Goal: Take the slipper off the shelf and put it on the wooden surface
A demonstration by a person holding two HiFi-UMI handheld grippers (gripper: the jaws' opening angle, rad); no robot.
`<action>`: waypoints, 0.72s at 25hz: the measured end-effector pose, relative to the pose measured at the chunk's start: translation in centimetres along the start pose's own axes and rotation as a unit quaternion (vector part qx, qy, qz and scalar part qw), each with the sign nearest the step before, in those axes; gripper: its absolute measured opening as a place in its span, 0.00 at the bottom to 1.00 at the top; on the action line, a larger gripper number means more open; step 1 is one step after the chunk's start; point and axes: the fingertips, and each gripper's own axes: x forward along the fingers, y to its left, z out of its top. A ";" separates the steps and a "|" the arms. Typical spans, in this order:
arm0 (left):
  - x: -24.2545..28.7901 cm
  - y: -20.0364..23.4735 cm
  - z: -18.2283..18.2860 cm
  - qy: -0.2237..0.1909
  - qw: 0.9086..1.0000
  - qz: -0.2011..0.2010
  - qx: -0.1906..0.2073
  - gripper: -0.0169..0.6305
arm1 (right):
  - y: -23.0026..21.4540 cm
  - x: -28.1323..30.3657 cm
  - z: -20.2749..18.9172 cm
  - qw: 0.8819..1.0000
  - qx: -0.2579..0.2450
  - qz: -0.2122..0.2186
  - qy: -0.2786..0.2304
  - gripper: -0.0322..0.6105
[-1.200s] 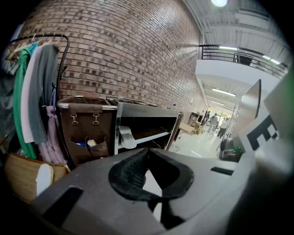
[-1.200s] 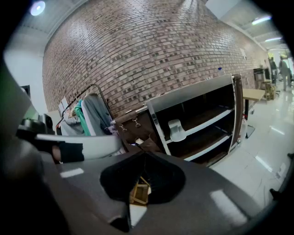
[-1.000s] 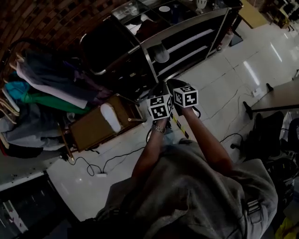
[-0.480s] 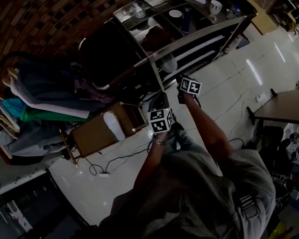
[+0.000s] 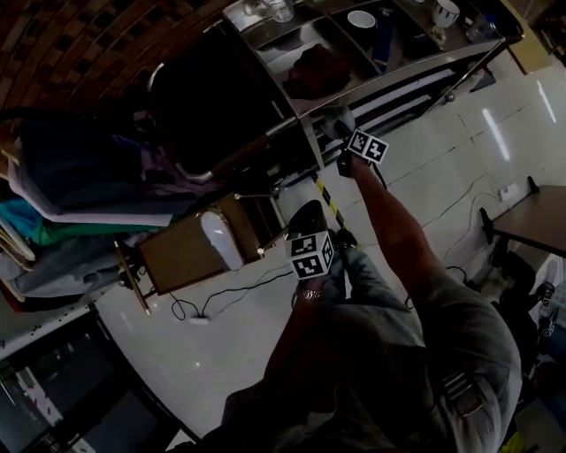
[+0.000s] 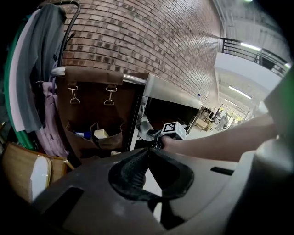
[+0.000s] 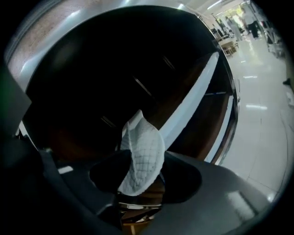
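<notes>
1. The shelf [image 5: 402, 72] is shiny metal and stands by a brick wall [image 6: 151, 41].
2. A white bowl [image 5: 361, 18] sits on top of the shelf.
3. A white slipper [image 7: 138, 137] with a pattern of little squares is inside the shelf, under the top, at the shelf's left end.
4. The right tongs [image 7: 144, 153] reach into the shelf at that same spot. Their jaws are opening, and the slipper stands between them (the pads are not squeezing it).
5. The left tongs [image 6: 148, 151] hang out in front of the shelf, over the white floor [image 5: 424, 177]. Their jaws are pressed together at the tips and hold nothing.
6. The wooden surface [image 5: 172, 261] sits low by the floor, to the left of the shelf and well apart from the right tongs.
7. Another white slipper [image 5: 221, 239] lies on top of that wood, at the end nearer the shelf.
8. A brown bag [image 6: 94, 110] with pockets hangs just to the left of the shelf.
9. Clothes [image 5: 80, 195] hang farther left of the shelf, past the bag.
</notes>
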 end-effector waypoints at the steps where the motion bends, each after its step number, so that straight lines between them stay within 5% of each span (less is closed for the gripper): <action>1: 0.2 0.2 0.0 0.001 1.000 0.003 -0.001 0.03 | 0.5 0.0 0.4 1.000 -0.006 0.006 -0.008 0.34; 7: 0.4 -0.3 2.2 -0.021 1.000 0.008 0.006 0.03 | 2.4 -4.4 2.3 0.998 -0.017 0.015 -0.052 0.15; 18: -4.2 -4.8 4.6 -0.057 0.996 0.012 0.065 0.03 | 0.5 -21.5 1.2 0.989 -0.118 -0.037 -0.077 0.14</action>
